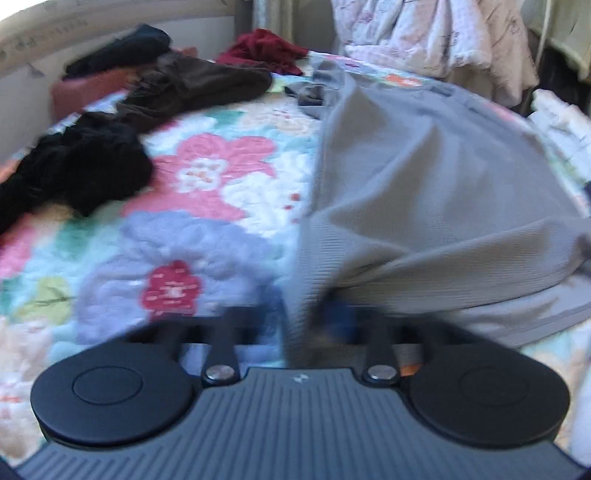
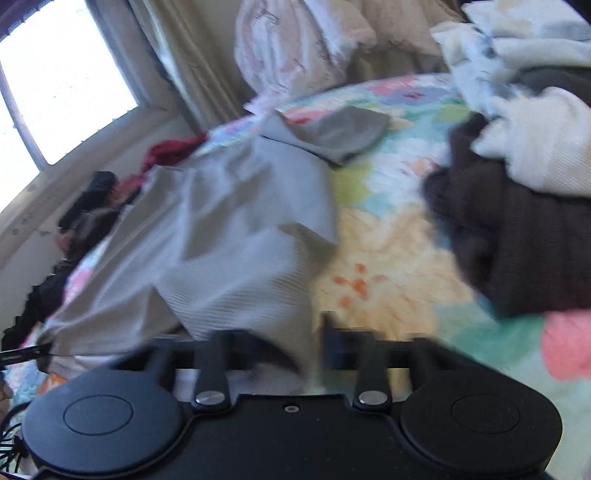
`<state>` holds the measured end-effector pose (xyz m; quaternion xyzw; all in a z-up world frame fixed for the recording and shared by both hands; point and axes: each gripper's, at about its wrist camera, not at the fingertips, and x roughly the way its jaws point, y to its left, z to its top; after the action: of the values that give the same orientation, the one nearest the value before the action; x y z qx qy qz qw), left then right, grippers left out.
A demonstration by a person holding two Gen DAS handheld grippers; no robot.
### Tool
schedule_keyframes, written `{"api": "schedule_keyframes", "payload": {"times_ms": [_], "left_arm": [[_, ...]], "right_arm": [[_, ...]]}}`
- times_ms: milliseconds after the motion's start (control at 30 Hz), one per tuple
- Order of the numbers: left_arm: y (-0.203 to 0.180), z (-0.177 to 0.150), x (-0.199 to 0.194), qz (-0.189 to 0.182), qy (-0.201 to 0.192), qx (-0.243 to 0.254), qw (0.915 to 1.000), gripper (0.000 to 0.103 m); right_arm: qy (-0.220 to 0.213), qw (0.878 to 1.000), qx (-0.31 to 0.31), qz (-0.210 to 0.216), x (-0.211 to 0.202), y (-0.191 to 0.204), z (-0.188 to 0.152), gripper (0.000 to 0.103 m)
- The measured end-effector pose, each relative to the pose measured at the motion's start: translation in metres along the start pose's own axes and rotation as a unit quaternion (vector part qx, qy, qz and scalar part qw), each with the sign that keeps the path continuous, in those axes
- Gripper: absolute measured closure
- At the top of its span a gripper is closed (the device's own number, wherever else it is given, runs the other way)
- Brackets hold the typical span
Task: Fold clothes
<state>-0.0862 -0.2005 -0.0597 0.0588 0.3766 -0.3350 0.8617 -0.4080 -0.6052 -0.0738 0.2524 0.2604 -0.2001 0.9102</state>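
Note:
A grey ribbed shirt (image 1: 424, 177) lies spread on the floral quilt (image 1: 207, 206), its near end lifted. My left gripper (image 1: 306, 325) is shut on the shirt's near left edge; the cloth runs up from between the fingers. In the right wrist view the same grey shirt (image 2: 229, 221) stretches away to the left, one sleeve (image 2: 343, 133) lying far out. My right gripper (image 2: 310, 347) is shut on the shirt's near right corner. Both views are blurred by motion.
Black (image 1: 81, 166), brown (image 1: 192, 85) and dark red (image 1: 266, 48) clothes lie on the quilt's far left. A brown garment (image 2: 517, 236) and white cloths (image 2: 535, 147) are piled at the right. Crumpled pale bedding (image 1: 424, 33) lies at the far edge, by a window (image 2: 62, 81).

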Motion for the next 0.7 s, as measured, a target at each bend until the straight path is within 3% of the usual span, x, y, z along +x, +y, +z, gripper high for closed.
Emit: {"api": "schedule_keyframes", "payload": {"times_ms": [67, 167, 300, 367, 433, 500, 600, 700], "left_arm": [[0.003, 0.008, -0.010, -0.016, -0.016, -0.013, 0.9997, 0.099], [0.019, 0.017, -0.036, -0.062, -0.046, -0.076, 0.9941, 0.099], [0.040, 0.011, -0.052, -0.092, -0.054, -0.136, 0.9850, 0.099], [0.045, 0.003, -0.043, -0.080, -0.031, -0.141, 0.9863, 0.099], [0.042, -0.006, -0.025, -0.063, 0.010, -0.124, 0.9902, 0.099], [0.037, -0.013, -0.013, -0.043, 0.036, -0.100, 0.9934, 0.097], [0.034, -0.014, -0.016, -0.027, 0.037, -0.089, 0.9950, 0.096], [0.041, -0.010, -0.030, -0.032, 0.021, -0.110, 0.9932, 0.094]], "right_arm": [[-0.030, 0.999, -0.011, 0.015, -0.016, 0.005, 0.013, 0.096], [-0.065, 0.996, -0.002, 0.064, -0.061, 0.006, 0.034, 0.096], [-0.061, 0.991, 0.043, 0.107, -0.101, -0.004, 0.031, 0.096], [-0.039, 0.994, 0.052, 0.093, -0.096, -0.010, 0.013, 0.096], [0.002, 0.998, 0.047, 0.043, -0.075, -0.016, -0.007, 0.096], [0.027, 0.997, 0.065, 0.027, -0.055, -0.026, -0.023, 0.096], [0.049, 0.997, 0.064, 0.008, -0.042, -0.029, -0.031, 0.096], [0.058, 0.996, 0.062, 0.023, -0.050, -0.029, -0.028, 0.095]]}}
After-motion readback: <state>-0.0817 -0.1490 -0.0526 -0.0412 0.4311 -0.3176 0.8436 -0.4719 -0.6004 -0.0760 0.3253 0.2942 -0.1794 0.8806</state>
